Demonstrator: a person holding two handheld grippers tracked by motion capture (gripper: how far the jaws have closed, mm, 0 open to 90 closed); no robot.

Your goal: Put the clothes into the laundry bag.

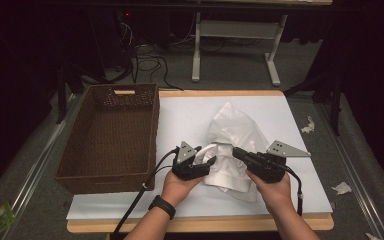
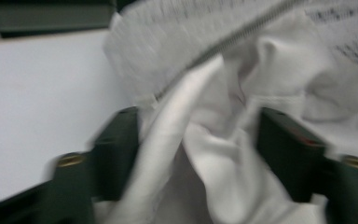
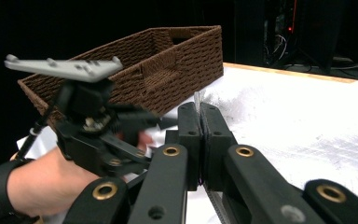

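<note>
A crumpled white mesh bag (image 1: 228, 142) with a zipper, soft and translucent, lies on the white-topped bench (image 1: 285, 200), right of a rectangular brown woven basket (image 1: 111, 137). The right tongs (image 1: 238, 152) are pressed together, pinching the bag's thin edge. The left tongs (image 1: 206, 161) stand partly spread with folds of the fabric between the jaws; the blurred close view does not show them pressing it.
</note>
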